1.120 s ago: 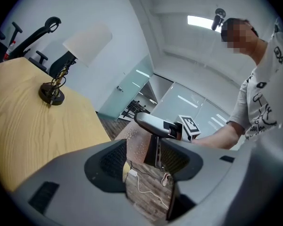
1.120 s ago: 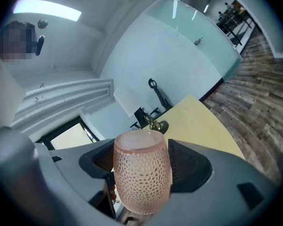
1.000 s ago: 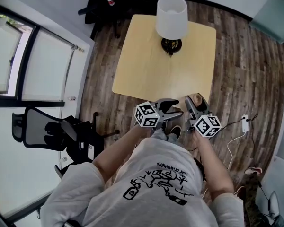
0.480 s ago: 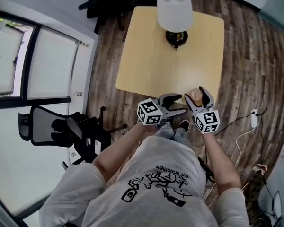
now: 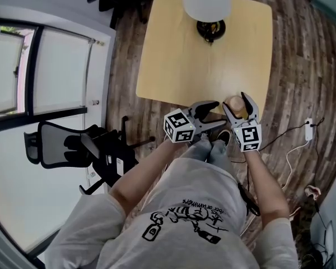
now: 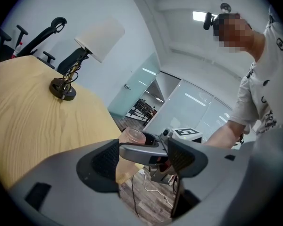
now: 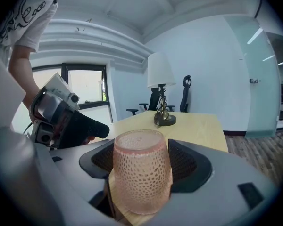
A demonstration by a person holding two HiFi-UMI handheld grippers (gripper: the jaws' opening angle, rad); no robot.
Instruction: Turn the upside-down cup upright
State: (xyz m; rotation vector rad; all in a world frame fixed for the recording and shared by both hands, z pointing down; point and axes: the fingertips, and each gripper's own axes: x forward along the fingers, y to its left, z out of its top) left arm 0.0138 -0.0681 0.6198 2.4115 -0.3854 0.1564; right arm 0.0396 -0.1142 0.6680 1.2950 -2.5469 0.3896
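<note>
Cup (image 7: 141, 173), pink and dimpled, stands at the near edge of the desk (image 5: 173, 66), pinched between the fingers of the right gripper (image 7: 142, 163), probably for a controlled set-down. The left gripper (image 6: 144, 159) hovers beside it, fingers spread and empty.

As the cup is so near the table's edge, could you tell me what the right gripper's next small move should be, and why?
Probably carry the cup a little further onto the table before letting go: the right gripper holds it vertical at the near corner, with little wood showing beneath it.
</note>
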